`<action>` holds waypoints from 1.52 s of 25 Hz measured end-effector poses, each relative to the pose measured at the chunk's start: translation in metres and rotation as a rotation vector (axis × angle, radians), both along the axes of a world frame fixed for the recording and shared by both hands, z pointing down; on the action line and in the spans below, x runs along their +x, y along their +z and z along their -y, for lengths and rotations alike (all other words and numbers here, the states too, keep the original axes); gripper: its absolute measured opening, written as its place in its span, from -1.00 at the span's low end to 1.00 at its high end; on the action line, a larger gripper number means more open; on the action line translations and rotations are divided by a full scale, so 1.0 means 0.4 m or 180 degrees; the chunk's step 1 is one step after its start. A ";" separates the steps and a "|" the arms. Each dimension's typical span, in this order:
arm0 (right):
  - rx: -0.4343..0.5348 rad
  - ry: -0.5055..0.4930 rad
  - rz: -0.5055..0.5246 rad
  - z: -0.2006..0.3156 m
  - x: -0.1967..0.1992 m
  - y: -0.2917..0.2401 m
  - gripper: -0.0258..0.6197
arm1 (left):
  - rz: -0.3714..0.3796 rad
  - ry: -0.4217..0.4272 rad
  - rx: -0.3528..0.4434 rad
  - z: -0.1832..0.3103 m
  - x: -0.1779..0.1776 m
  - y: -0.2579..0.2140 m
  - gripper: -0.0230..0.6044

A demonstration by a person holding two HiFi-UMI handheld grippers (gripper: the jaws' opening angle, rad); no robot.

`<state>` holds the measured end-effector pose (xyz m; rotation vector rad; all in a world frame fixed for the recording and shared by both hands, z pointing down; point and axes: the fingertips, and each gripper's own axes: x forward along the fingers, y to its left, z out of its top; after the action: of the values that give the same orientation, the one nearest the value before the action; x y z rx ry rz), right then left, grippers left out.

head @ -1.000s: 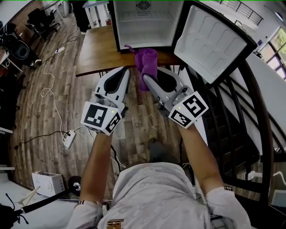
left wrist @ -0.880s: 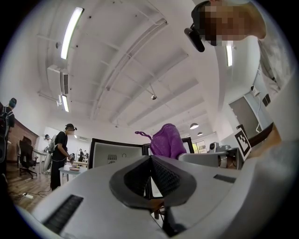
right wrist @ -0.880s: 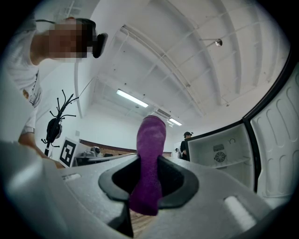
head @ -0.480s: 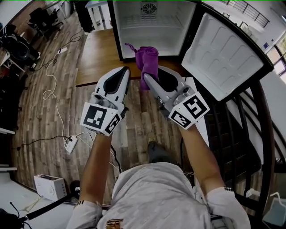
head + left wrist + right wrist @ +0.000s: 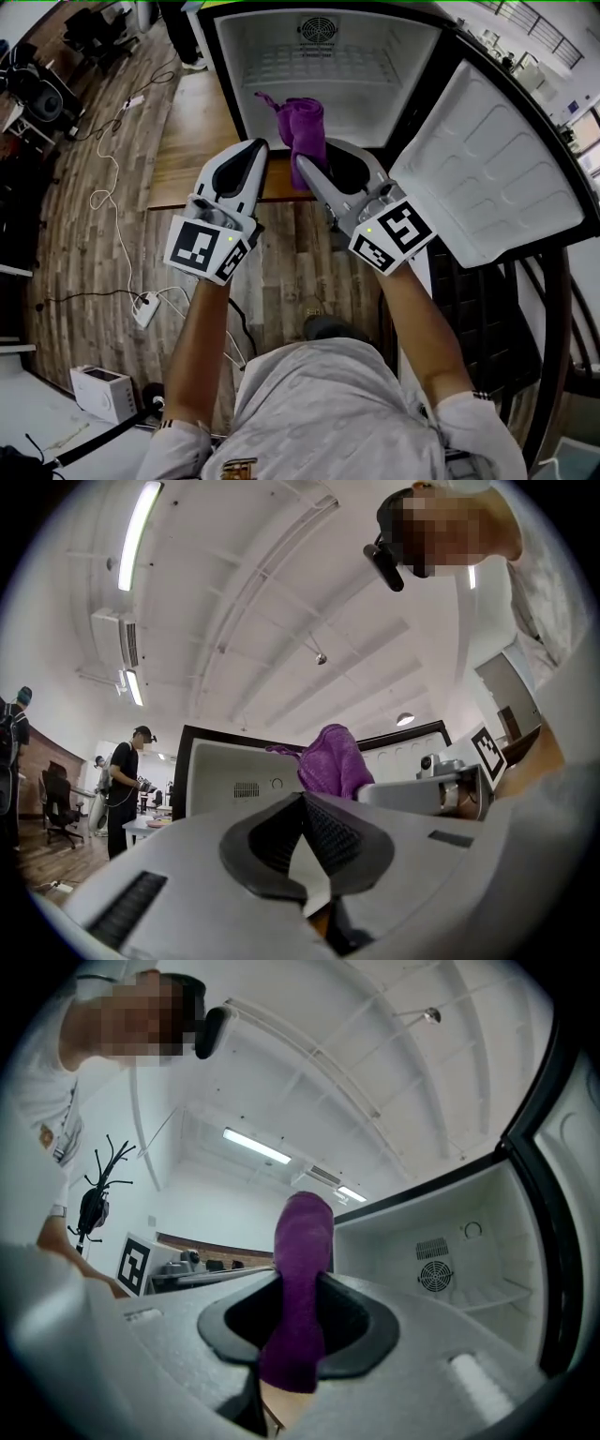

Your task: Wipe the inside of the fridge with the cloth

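A small white fridge [image 5: 328,70] stands open on a wooden table, its inside bare with a fan grille at the back. My right gripper [image 5: 307,169] is shut on a purple cloth [image 5: 302,131], which sticks up from the jaws in front of the fridge opening. In the right gripper view the cloth [image 5: 300,1288] rises between the closed jaws, with the fridge [image 5: 450,1251] to the right. My left gripper [image 5: 253,150] is shut with nothing in it, beside the right one. The left gripper view shows the cloth [image 5: 333,761] and the fridge [image 5: 234,771] beyond its jaws.
The fridge door [image 5: 497,178] hangs open to the right, close to my right arm. The wooden table [image 5: 192,141] extends left of the fridge. Cables and a power strip [image 5: 145,305] lie on the floor at left. A person [image 5: 127,785] stands in the background.
Both grippers and the cloth have come closer to the fridge. The cloth is now in front of the fridge opening instead of below its lower edge.
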<state>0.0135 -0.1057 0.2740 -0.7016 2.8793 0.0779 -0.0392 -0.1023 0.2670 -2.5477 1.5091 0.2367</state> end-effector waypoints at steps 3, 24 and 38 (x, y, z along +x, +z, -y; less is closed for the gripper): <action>-0.0038 -0.0029 -0.0014 0.078 -0.003 0.001 -0.59 | 0.0034 -0.0051 -0.0008 0.073 0.001 0.003 -0.93; -0.0470 0.0525 -0.0652 0.435 -0.176 0.028 -0.58 | 0.0115 0.0171 -0.0027 0.324 -0.118 0.027 -0.93; -0.0977 0.0970 -0.1670 0.585 -0.295 0.085 -0.58 | 0.0155 0.0405 0.0067 0.341 -0.179 0.040 -0.93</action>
<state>-0.1047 -0.3397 0.3080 -1.3562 3.2812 -0.1712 -0.1109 -0.2387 0.2829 -2.6159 1.3225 0.2044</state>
